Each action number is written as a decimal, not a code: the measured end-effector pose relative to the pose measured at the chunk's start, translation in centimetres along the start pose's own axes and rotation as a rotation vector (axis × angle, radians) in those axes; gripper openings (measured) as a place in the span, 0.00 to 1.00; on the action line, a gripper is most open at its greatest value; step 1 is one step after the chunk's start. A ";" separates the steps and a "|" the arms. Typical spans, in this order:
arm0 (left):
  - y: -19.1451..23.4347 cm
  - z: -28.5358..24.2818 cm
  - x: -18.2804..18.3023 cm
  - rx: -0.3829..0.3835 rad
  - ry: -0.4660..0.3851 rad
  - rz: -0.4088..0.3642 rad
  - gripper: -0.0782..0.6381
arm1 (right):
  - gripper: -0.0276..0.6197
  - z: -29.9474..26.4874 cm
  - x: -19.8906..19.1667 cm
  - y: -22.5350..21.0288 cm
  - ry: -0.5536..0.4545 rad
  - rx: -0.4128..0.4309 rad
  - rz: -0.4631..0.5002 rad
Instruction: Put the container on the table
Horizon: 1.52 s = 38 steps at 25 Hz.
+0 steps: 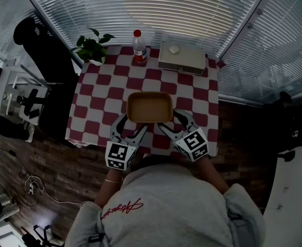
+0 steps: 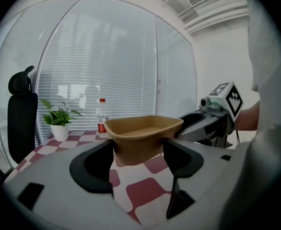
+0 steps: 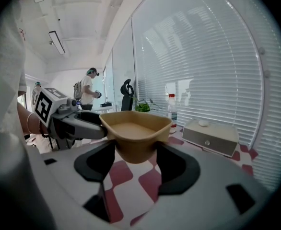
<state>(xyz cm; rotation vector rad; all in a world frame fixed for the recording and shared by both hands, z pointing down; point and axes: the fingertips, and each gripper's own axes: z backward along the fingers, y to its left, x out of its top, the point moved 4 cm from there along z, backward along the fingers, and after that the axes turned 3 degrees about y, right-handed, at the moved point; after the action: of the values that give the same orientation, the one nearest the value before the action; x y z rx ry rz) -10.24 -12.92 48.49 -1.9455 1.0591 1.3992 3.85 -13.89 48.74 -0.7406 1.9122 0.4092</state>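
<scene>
Count: 1 container, 1 bottle, 1 plant, 1 box, 2 grippers | Container: tan, open-topped tub with rounded corners, mid-frame over the checked table's near half | Grip: left gripper and right gripper each clamped on one near corner | Right gripper view alone: a standing person, mid left

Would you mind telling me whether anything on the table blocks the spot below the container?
Nothing visible does: the checkered table below the container is bare. The bottle, plant and white box stand along its far edge, clear of that spot.
</scene>
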 end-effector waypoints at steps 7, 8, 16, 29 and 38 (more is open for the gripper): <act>0.0 -0.2 -0.6 0.001 0.017 0.004 0.56 | 0.47 -0.3 -0.6 -0.1 0.017 0.005 -0.002; 0.0 -0.2 -0.7 0.001 0.019 0.003 0.56 | 0.47 -0.3 -0.7 -0.1 0.020 0.006 -0.004; -0.1 -0.8 -1.2 0.000 0.035 -0.001 0.56 | 0.47 -0.6 -1.4 -0.4 0.033 0.011 -0.016; 0.1 -1.1 -2.1 0.000 0.057 0.008 0.56 | 0.47 -1.2 -2.2 -0.4 0.056 0.021 -0.018; 0.4 -1.6 -2.7 0.004 0.078 0.015 0.56 | 0.46 -1.9 -2.7 -0.7 0.078 0.030 -0.022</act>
<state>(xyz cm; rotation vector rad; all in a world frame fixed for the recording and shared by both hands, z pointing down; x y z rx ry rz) -10.14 -13.57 51.61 -2.0077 1.1137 1.3371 3.87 -14.66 52.03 -0.7672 1.9771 0.3418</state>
